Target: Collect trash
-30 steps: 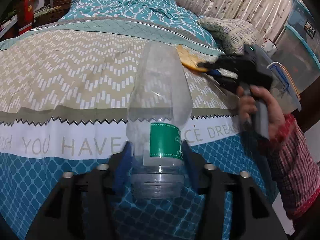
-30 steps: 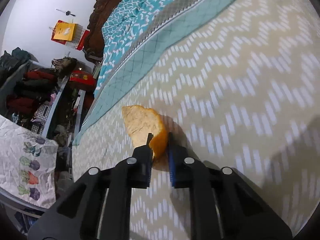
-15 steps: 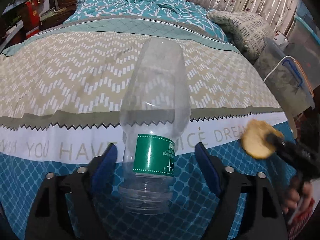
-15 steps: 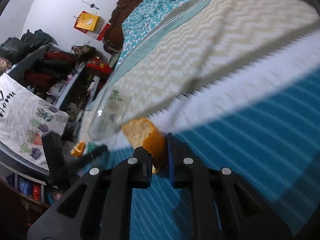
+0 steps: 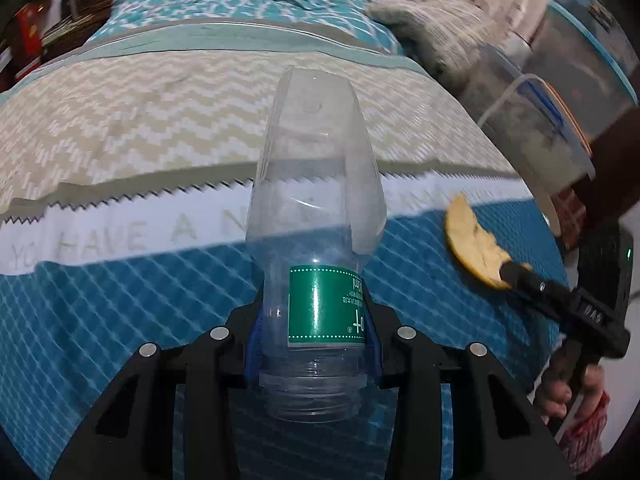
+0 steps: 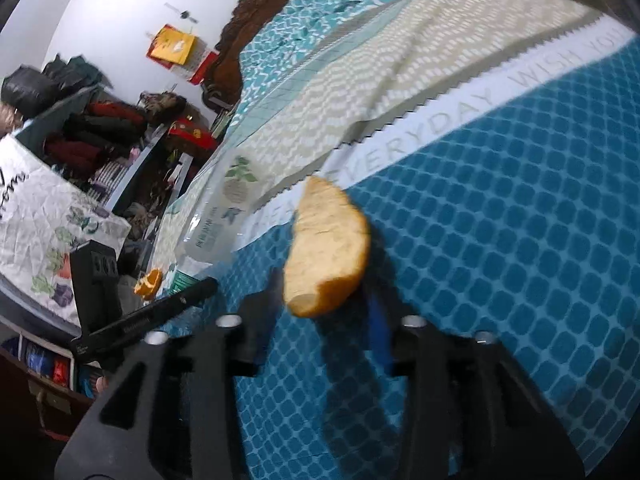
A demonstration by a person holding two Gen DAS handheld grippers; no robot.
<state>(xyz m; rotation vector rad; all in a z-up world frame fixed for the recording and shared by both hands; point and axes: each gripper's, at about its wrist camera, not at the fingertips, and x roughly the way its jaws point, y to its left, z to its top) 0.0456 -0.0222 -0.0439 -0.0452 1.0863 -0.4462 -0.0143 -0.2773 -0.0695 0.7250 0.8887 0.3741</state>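
My left gripper point(image 5: 314, 340) is shut on a clear plastic bottle point(image 5: 316, 216) with a green label, held base-away over the bed's blue edge. My right gripper point(image 6: 326, 300) has its jaws parted, with an orange peel point(image 6: 326, 248) between and above the fingertips; whether the peel is still pinched I cannot tell. In the left wrist view the peel point(image 5: 474, 244) sits at the tip of the right gripper point(image 5: 516, 274) at the right. In the right wrist view the bottle point(image 6: 224, 208) and left gripper point(image 6: 152, 312) show at the left.
The bed point(image 5: 120, 120) carries a chevron and blue-diamond cover. Clear storage bins point(image 5: 560, 120) and a pillow point(image 5: 432, 28) stand at the right. A cluttered shelf point(image 6: 92, 140) and a patterned bag point(image 6: 52, 220) lie left in the right wrist view.
The right gripper carried the peel off the bed top down past its blue edge, and its jaws have parted. The left gripper's jaws parted around the bottle, then closed on it again.
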